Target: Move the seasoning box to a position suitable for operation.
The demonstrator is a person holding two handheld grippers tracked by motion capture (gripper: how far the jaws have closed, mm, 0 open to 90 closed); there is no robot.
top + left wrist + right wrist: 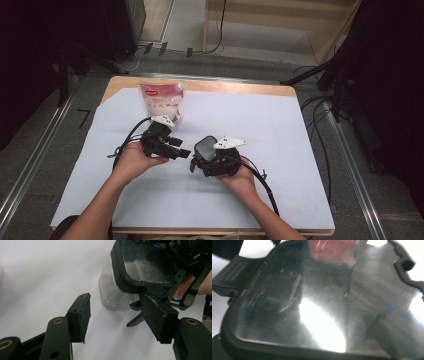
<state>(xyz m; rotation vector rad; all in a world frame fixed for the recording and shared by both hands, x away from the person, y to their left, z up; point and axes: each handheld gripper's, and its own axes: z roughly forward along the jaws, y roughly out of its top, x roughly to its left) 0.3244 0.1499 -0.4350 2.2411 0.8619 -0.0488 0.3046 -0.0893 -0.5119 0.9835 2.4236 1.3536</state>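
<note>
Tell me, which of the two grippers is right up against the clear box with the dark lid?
The right gripper: the box sits at its tip. The left gripper stands open, nothing between its jaws.

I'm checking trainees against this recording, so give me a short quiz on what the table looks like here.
1. Multiple choice: where is the red-and-white bag? A: at the table's near edge. B: towards its far edge. C: in a hand.
2. True or false: the left tool has its jaws shut on the bag.
3. What colour is the lid on the clear container?

Key: 1 B. 2 false, because the jaws stand apart with nothing between them. 3 black.
</note>
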